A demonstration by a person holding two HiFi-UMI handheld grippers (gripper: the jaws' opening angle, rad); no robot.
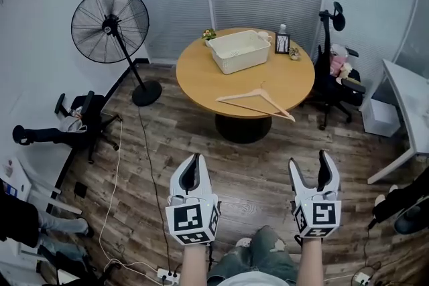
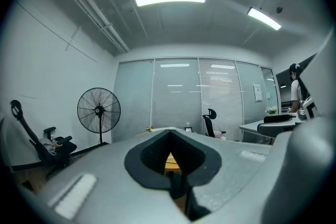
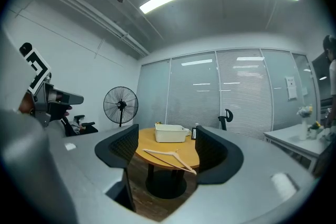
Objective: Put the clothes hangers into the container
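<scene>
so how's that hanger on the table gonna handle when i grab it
The wooden hanger looks thin and rigid, so it will probably lift stiffly and feel light. It lies flat on the round table, so it likely slides rather than rolls if pushed. Gripped at one arm, it may pivot in the jaws.

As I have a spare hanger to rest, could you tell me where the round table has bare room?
In the head view, the widest bare patch is the left side of the table, between the basket, the hanger and the near-left rim. A smaller one lies right, between hanger and picture frame. The far edge is crowded: flowers, basket, bottle, frame.
</scene>
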